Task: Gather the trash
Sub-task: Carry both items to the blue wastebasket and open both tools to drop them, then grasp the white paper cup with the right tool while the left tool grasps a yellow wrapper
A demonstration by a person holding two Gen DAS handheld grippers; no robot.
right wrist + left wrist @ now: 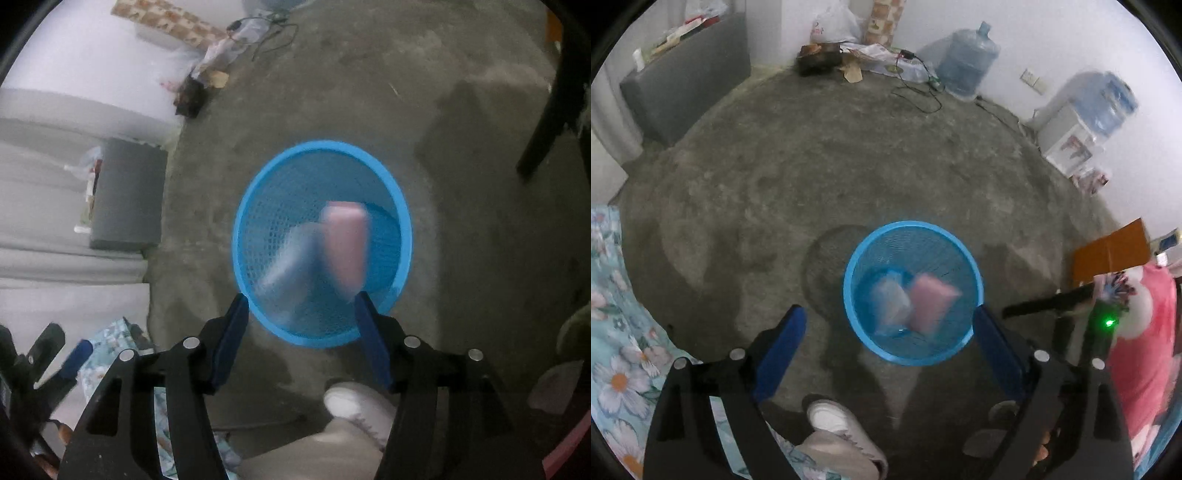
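Observation:
A blue mesh basket (pixel 975 295) (pixel 406 236) stands on the concrete floor below both grippers. A pink packet (pixel 932 301) (pixel 347 236) and a pale blue-white packet (pixel 888 302) (pixel 291 262) show blurred within its round mouth; I cannot tell whether they rest on the bottom. My left gripper (pixel 886 314) points down over the basket's near rim, jaws wide apart with nothing pressed between the pads. My right gripper (pixel 300 297) also hangs over the near rim, open, with the packets beyond its blue fingertips (pixel 238 306).
A person's white shoe (pixel 827 415) (pixel 354 402) stands just short of the basket. Floral cloth (pixel 617 332) lies at left. A grey box (pixel 687 74), water bottles (pixel 967 59), a dispenser (pixel 1071 136), cables (pixel 919 92) and a black chair leg (pixel 543 129) ring the floor.

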